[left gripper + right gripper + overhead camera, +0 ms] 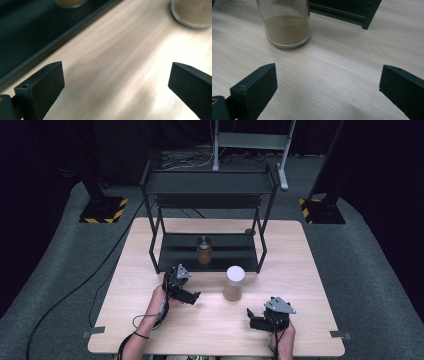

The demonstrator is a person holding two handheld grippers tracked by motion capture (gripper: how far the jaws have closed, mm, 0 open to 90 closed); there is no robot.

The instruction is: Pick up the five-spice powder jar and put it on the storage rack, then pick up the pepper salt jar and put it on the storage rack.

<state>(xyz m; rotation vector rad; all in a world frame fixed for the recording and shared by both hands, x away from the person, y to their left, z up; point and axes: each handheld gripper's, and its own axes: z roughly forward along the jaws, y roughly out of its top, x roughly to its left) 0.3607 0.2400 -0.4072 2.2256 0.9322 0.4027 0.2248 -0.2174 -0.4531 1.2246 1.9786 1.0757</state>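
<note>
My left gripper (195, 296) had jaws wide apart, nothing betw. them, low over the table (310, 270) just in front of the black shelf (210, 251). Right gripper (251, 316) likewise spread, empty, near the table's front edge. The white-lidded jar (233, 283) of tan powder stood upright betw. the two, touching neither. A 2nd jar (204, 250), brown, sat on the shelf's lower deck.
</note>
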